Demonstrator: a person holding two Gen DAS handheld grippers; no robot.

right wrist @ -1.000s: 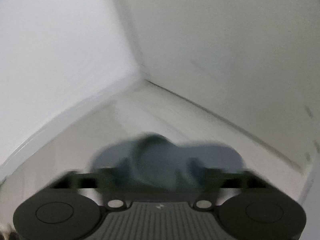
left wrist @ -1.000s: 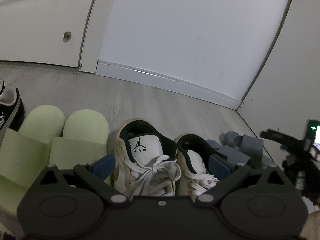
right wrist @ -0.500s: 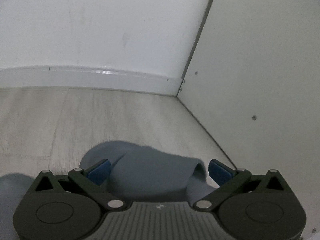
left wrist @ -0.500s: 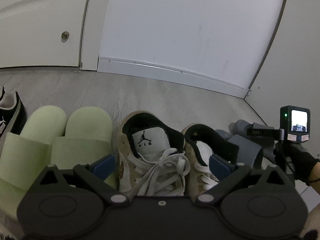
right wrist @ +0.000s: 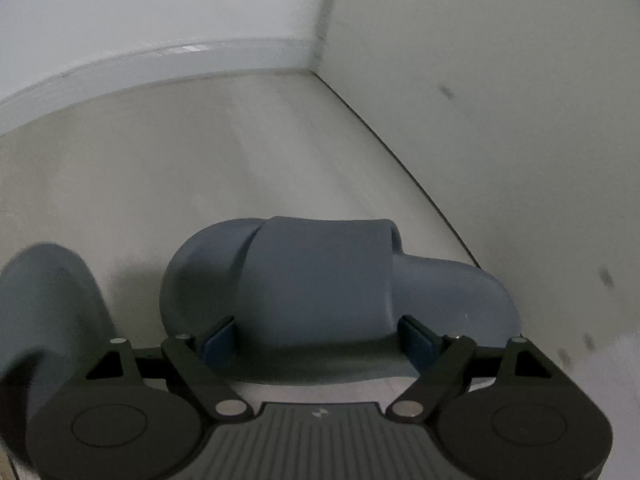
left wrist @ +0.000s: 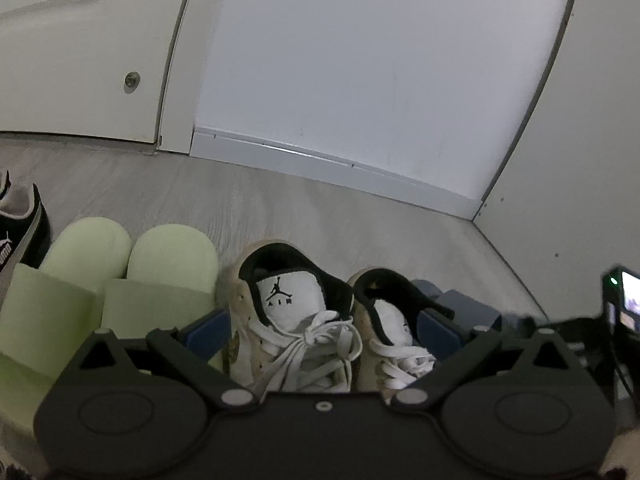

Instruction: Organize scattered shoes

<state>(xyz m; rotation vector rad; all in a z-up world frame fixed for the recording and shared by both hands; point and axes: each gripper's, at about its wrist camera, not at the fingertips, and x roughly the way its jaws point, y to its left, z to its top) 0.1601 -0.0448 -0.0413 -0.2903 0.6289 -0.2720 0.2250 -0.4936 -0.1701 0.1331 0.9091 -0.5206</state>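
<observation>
Down low, both grippers over a pale wood floor in a room corner.

Left gripper: jaws spread wide, one blue pad at either side of a pair of white sneakers. Pads look just beside the shoes' outer flanks; cannot tell whether they press. Sneakers sit side by side, black collars facing the camera, laces loose. At 9 o'clock of them, touching, two green slides lined up together. Farther at 9 o'clock, frame edge, a black sneaker. At 3 o'clock of the white pair, a grey-blue slide partly hidden behind the right pad. Right gripper's body and lit screen show at the far 3 o'clock edge.

Right gripper: jaws wide and just been closing, straddling a grey slide lying crosswise on the floor near the side wall. Pads stand at the strap's two ends, with a sliver of gap; no grip seen. Second grey slide at 9 o'clock, blurred, apart from the first.
</observation>
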